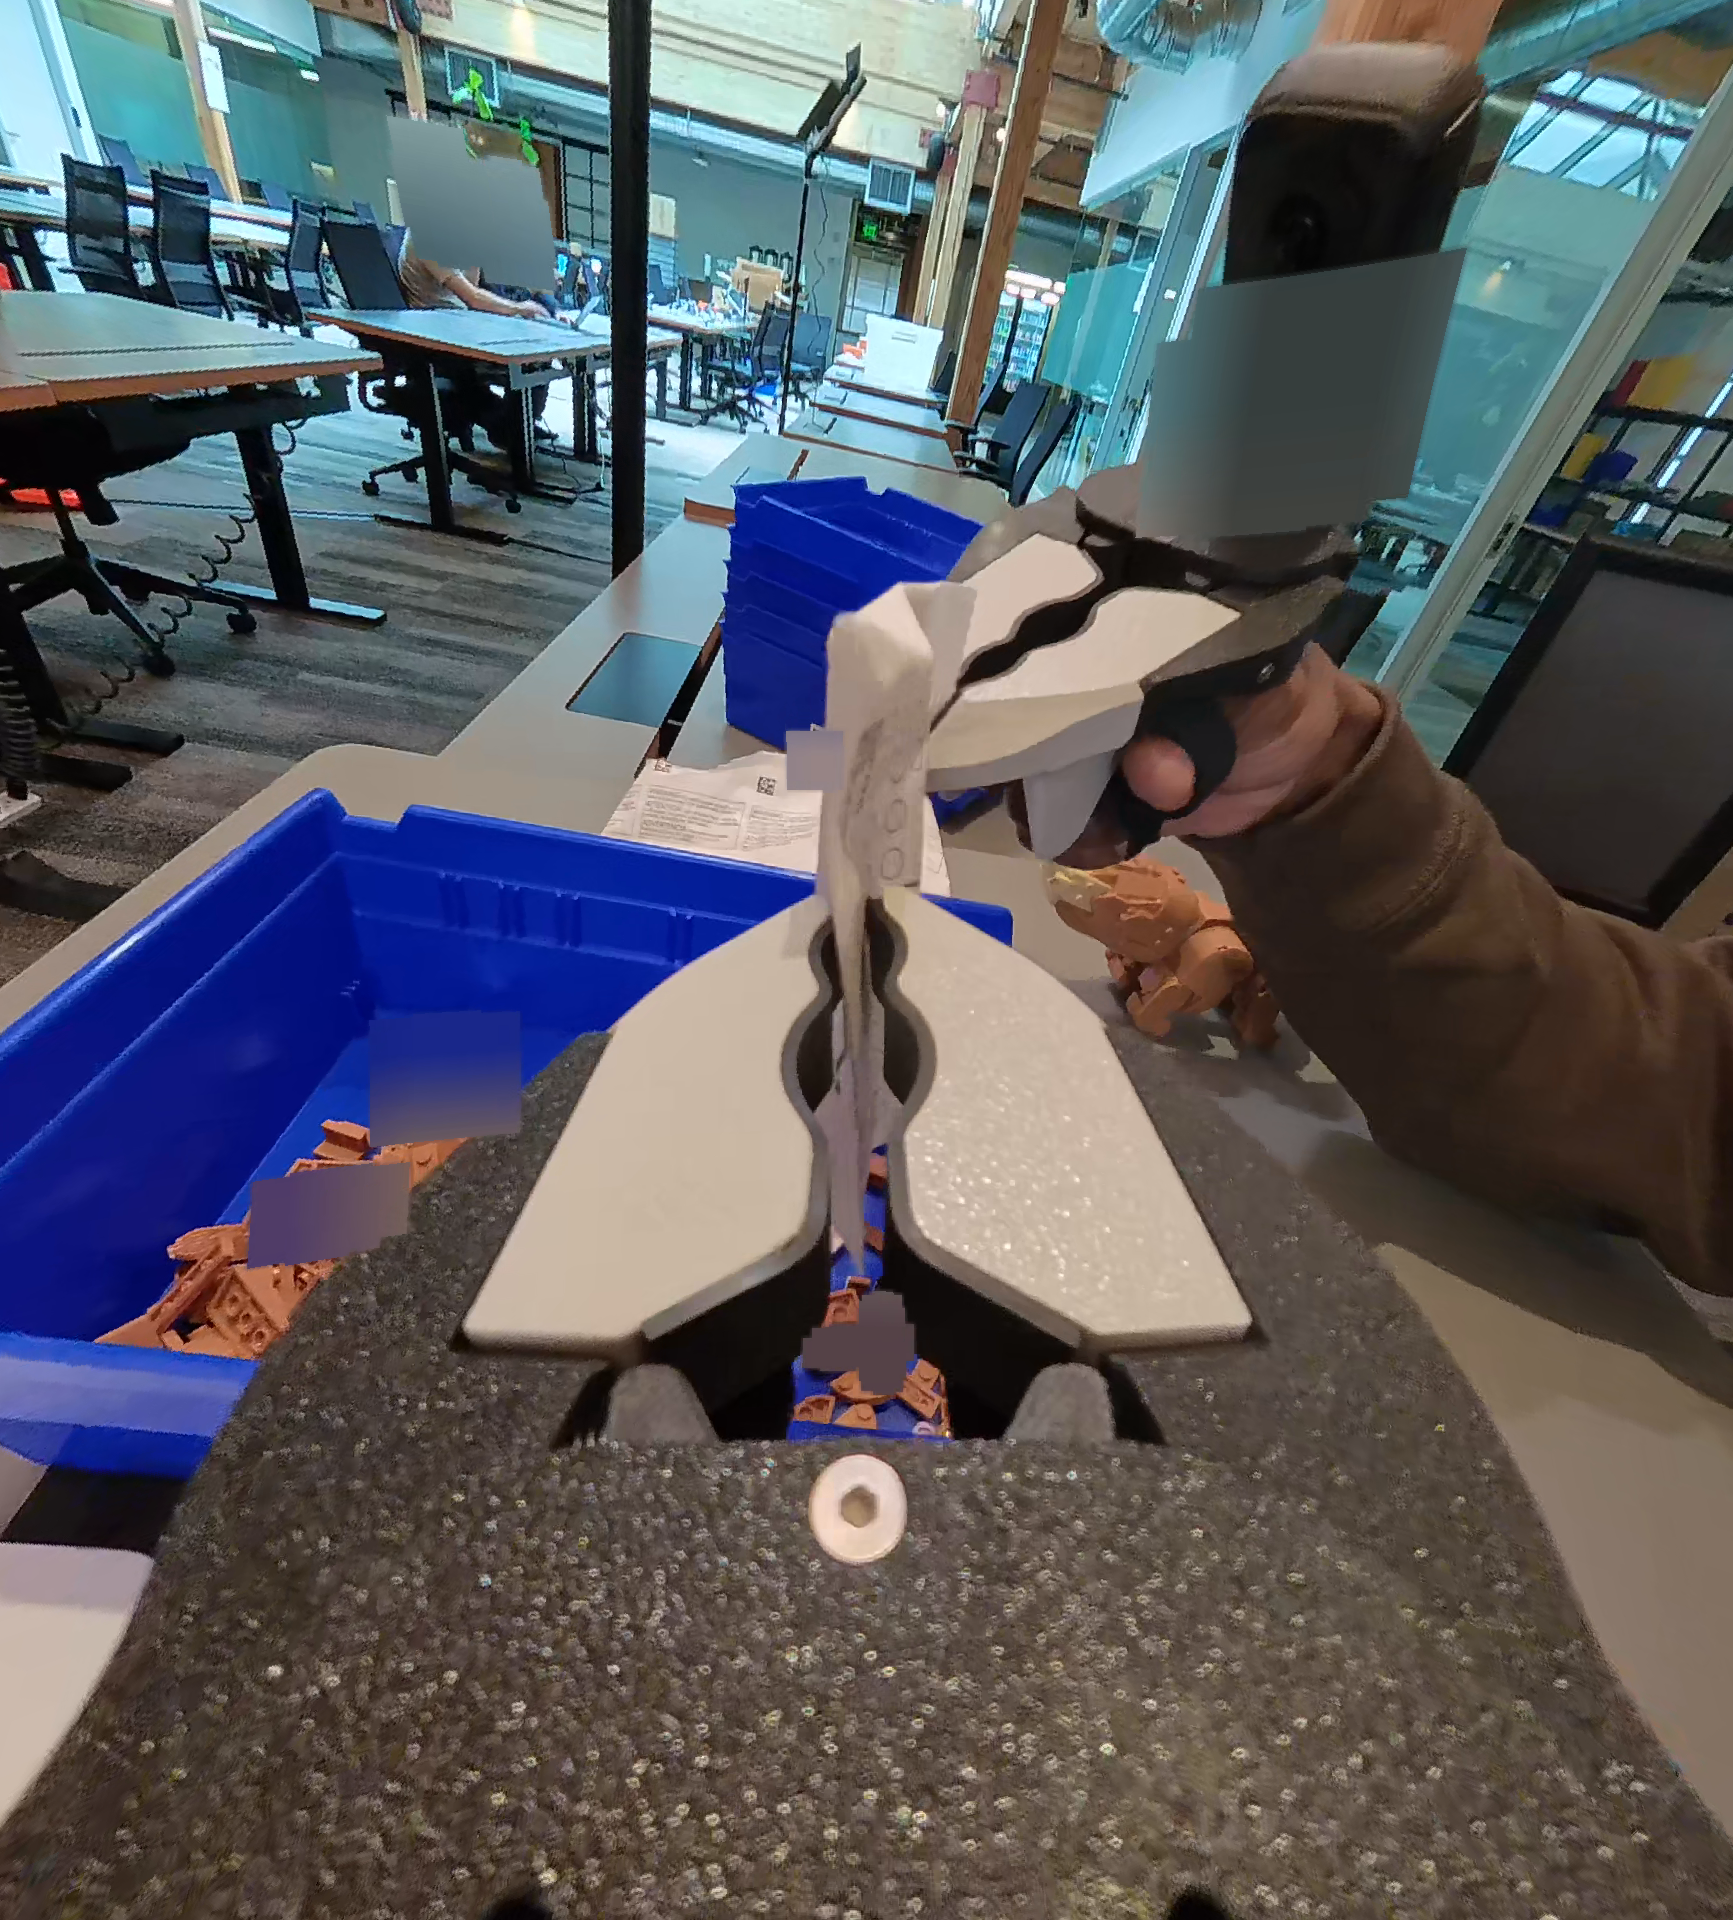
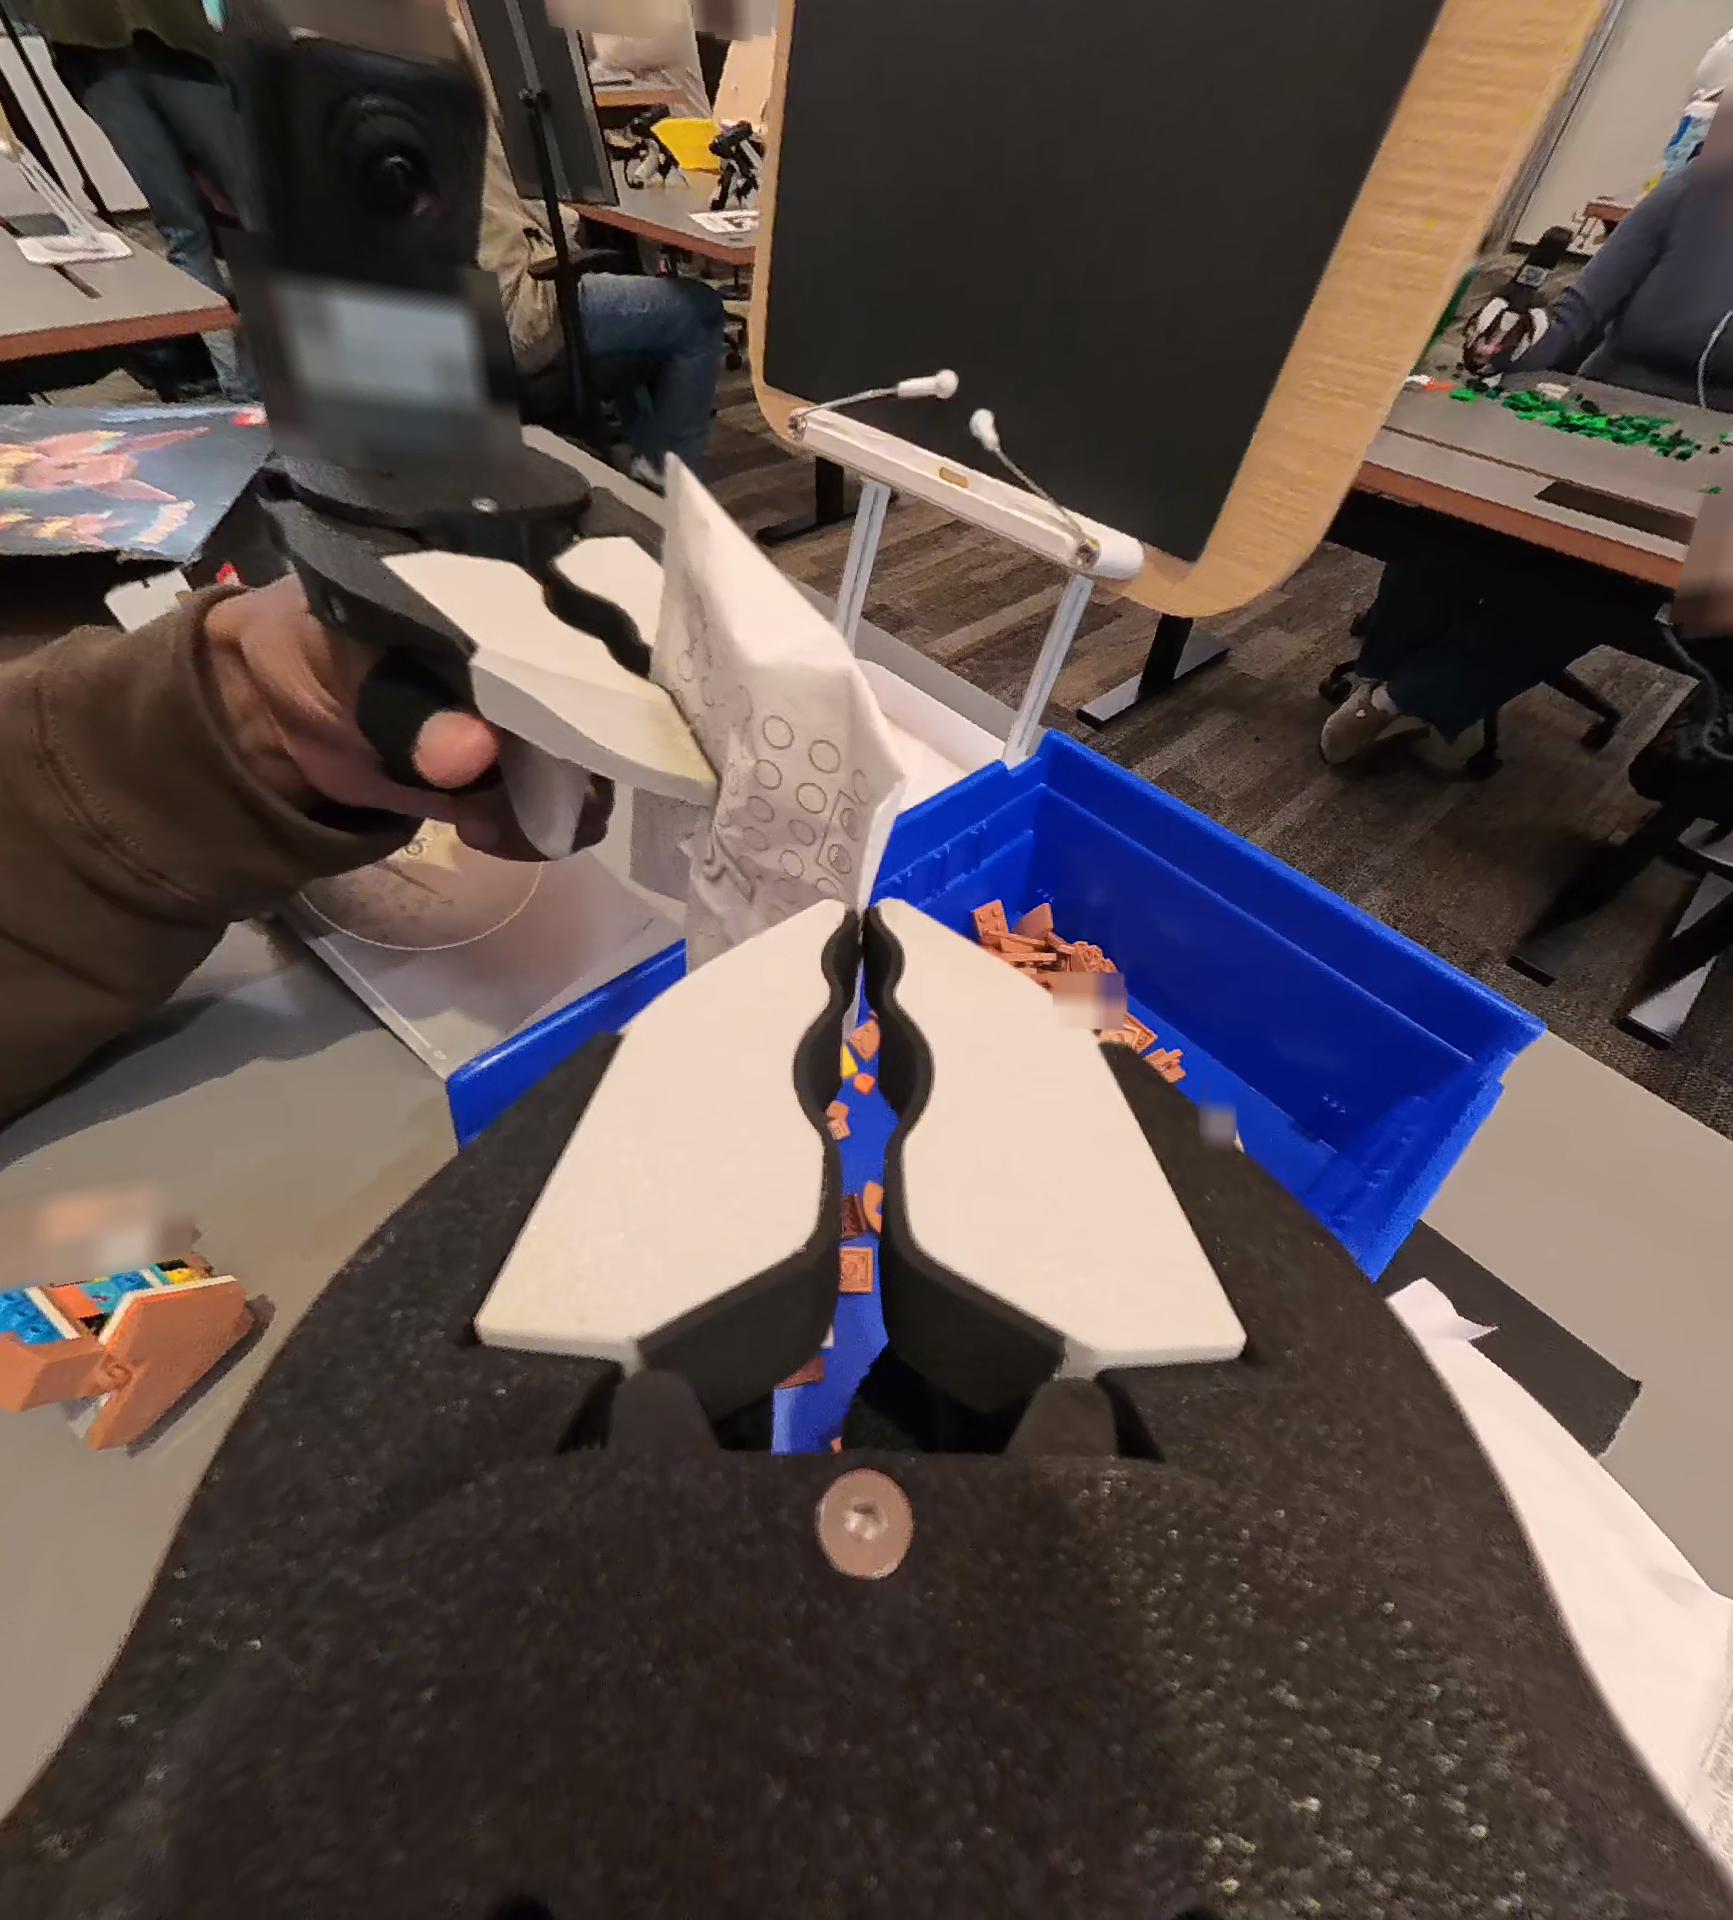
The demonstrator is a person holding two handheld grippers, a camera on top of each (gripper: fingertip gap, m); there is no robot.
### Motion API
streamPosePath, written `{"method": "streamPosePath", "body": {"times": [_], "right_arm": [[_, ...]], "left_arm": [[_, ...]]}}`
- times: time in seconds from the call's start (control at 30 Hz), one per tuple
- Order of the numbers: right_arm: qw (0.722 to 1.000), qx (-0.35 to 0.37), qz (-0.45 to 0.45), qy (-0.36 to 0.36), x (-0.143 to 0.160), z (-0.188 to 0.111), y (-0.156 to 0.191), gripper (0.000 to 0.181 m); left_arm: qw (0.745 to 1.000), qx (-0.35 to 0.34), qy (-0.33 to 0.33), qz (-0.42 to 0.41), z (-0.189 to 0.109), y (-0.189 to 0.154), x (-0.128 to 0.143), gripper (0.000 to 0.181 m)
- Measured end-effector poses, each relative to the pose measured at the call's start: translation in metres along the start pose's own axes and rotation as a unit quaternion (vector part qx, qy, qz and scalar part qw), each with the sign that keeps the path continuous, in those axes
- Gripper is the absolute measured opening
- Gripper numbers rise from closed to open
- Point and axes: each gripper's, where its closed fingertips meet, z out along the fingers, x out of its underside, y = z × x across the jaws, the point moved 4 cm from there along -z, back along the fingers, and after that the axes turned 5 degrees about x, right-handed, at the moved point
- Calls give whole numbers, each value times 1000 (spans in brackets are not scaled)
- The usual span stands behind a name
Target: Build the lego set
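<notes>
A white paper bag [image 1: 883,675] printed with brick outlines hangs between both grippers above a blue bin [image 1: 166,987]. My left gripper [image 1: 867,914] is shut on the bag, which runs down between its fingers. My right gripper [image 1: 950,665] is shut on the bag's upper end. In the right wrist view, my right gripper [image 2: 860,914] pinches one edge of the bag [image 2: 779,748] and the left gripper [image 2: 670,675] grips its other side. Loose brown bricks [image 1: 228,1299] lie in the bin; the bin [image 2: 1257,935] and bricks [image 2: 1038,945] also show in the right wrist view.
A partly built brown model [image 1: 1184,966] stands on the grey table behind the right hand. A brown and blue sub-assembly [image 2: 93,1340] lies on the table. Stacked blue bins [image 1: 820,582] and printed sheets [image 1: 706,821] sit behind the bin. A set box [image 2: 62,478] lies at the far left. The left gripper's tips are roughly 5 cm from the right gripper's.
</notes>
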Motion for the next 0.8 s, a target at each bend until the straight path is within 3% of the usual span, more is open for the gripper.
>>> {"method": "streamPosePath", "body": {"times": [0.4,0.53,0.67,0.8], "right_arm": [[999,23,23,-1,-4,-5,-7,1],[999,36,37,-11,-11,-8,-7,1],[999,49,1,-3,-14,-8,-1,1],[996,51,-69,25,-14,-1,16,1]], "left_arm": [[999,-13,-5,40,-22,-1,-12,11],[997,-48,9,66,-31,4,-15,14],[981,-127,-3,146,-40,4,-32,19],[947,-176,16,268,-41,-15,-49,27]]}}
